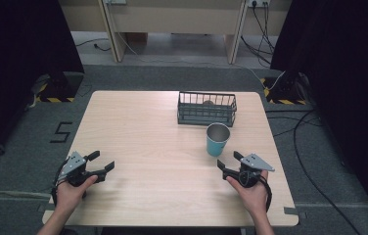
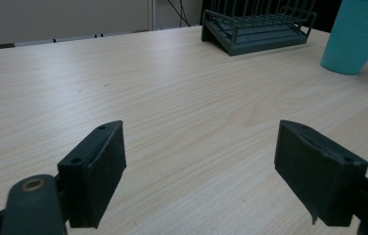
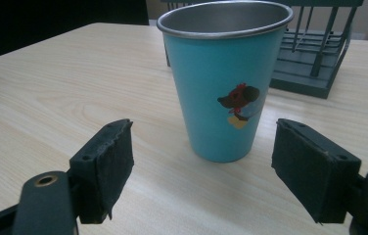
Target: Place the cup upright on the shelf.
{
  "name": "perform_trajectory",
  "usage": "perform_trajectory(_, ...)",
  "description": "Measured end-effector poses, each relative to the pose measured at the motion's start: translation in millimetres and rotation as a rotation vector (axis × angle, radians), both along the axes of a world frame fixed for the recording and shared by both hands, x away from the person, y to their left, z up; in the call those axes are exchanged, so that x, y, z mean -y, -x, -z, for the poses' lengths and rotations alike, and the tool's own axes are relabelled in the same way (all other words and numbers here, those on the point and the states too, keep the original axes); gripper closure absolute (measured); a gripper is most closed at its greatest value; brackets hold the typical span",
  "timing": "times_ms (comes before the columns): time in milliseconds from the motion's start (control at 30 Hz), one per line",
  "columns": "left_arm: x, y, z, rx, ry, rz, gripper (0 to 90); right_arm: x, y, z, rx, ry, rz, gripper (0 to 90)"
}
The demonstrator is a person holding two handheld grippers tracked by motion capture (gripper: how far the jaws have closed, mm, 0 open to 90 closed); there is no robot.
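Teal cup point(image 3: 223, 93) upright on pale counter point(image 1: 148, 132), squarely ahead of gaping right hand-held gripper point(image 1: 230, 165), left hand-held gripper point(image 1: 102, 162) likewise released: probably pre-grasp, advance then clench.

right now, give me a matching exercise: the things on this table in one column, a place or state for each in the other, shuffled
Things:
1. teal metal cup with a cartoon print
2. dark green wire basket
3. left tool
4. right tool

Places or states:
a. open, at the table's near left
b. far side of the table
c. upright, just in front of the basket
d. open, aimed at the cup from close by

Pairs: 1-c, 2-b, 3-a, 4-d
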State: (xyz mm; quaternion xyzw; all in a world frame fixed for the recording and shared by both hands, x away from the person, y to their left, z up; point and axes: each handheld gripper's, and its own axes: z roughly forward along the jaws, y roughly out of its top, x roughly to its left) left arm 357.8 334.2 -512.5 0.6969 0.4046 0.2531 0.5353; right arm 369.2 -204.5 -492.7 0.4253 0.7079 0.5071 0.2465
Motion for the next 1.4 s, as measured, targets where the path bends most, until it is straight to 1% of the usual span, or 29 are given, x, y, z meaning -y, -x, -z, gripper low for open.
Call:
perform_trajectory(267,-0.6,0.1,-0.1,0.0,0.004,-0.002,18.8,-10.0,-16.0,1.9,0.002,0.001,-0.007,22.3)
perform_trajectory(367,-0.6,0.1,-0.1,0.0,0.004,-0.001,18.8,-11.2,-19.5,2.5,0.001,0.008,-0.001,21.4)
perform_trajectory(433,-0.6,0.1,-0.1,0.001,0.005,-0.001,18.8,-12.5,-25.0,3.8,0.003,0.013,0.011,19.8)
perform_trajectory(500,-0.6,0.1,-0.1,0.001,0.005,-0.001,18.8,-13.1,-28.5,5.0,-0.002,0.007,0.024,18.9)
perform_trajectory(767,-0.8,0.1,-0.1,0.001,0.005,-0.001,18.7,-17.3,-41.0,7.2,0.004,0.01,0.028,16.8)
perform_trajectory(1033,-1.0,-0.2,0.1,0.001,0.005,0.001,18.7,-20.3,-56.0,11.6,-0.004,0.003,0.047,16.1)
perform_trajectory(1400,-1.2,-0.3,0.2,0.002,0.006,0.001,18.8,-27.7,-68.8,14.2,-0.001,0.009,0.046,15.9)
